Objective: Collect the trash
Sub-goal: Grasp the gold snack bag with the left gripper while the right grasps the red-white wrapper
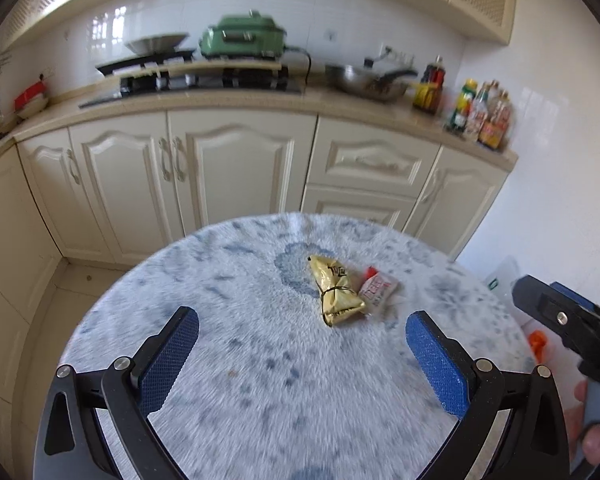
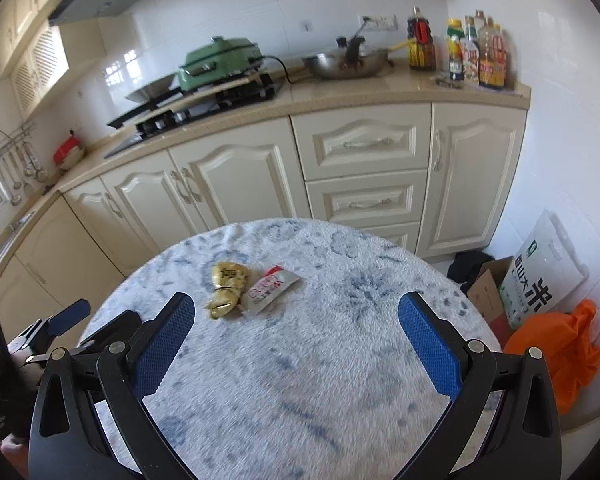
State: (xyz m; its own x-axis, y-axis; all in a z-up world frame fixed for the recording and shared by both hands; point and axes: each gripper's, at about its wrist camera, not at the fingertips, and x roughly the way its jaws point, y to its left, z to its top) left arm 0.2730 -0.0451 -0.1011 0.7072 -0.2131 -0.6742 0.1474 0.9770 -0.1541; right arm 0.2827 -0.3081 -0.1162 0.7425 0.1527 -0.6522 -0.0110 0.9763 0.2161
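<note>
You hold both grippers, left (image 1: 302,330) and right (image 2: 296,314), spread empty, poised above the wrappers (image 1: 336,290) for a pick.

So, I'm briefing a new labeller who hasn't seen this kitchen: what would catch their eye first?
Probably the two bits of litter in the middle of the round blue-and-white table: a crumpled gold wrapper touching a small red-and-white sachet on its right. Both open claws, left claw and right claw, frame them from the near side. Further back, a green cooker sits on the stove, and an orange bag lies on the floor to the right.
</note>
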